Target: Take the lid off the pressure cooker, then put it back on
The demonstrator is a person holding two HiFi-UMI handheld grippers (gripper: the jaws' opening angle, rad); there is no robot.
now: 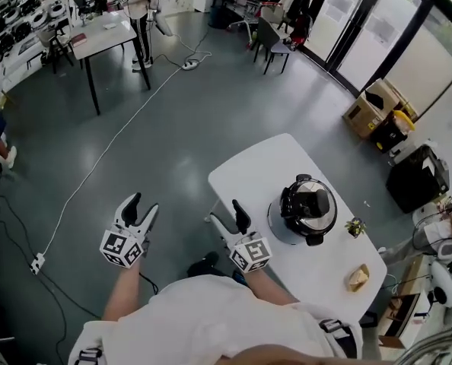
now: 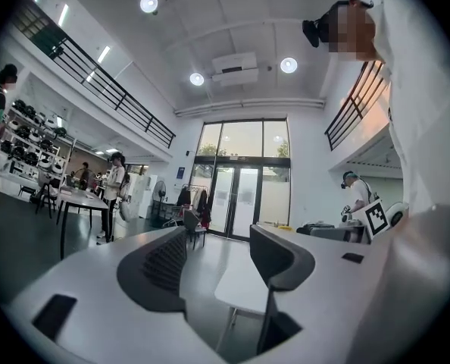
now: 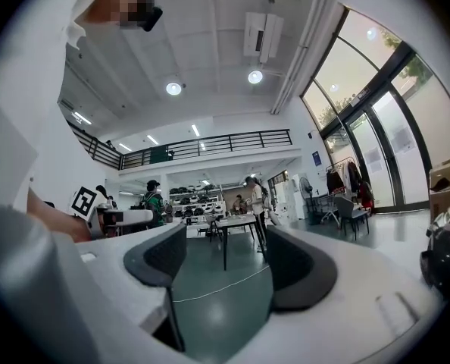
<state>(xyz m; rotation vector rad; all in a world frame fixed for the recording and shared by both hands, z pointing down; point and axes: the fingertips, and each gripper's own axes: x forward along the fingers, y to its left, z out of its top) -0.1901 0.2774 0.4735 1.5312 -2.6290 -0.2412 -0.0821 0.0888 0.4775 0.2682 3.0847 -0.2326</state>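
Closest to me, the person in the white shirt holds both tools low in front of the body, short of the work. The left gripper [image 1: 141,208] hangs over bare floor with its jaws spread wide and nothing between them. The right gripper [image 1: 226,216], just by the near edge of the rounded white table [image 1: 250,166], is likewise gaping and empty, its dark ribbed pads [image 3: 158,262] framing only open room. Further along the tabletop stands the silver pressure cooker [image 1: 278,225], its round lid with the chunky black handle [image 1: 308,202] seated on top, well apart from either tool. I'd judge nothing is begun: the lid has yet to be lifted off and then set back. Off to the cooker's right sit a tiny green potted plant [image 1: 354,226] and a pale yellowish lump [image 1: 358,277] I can't identify. Whether the lid is locked is too small to tell. From above the pot's body is mostly hidden under its lid, and the right gripper view catches only a dark sliver of it at the right edge.
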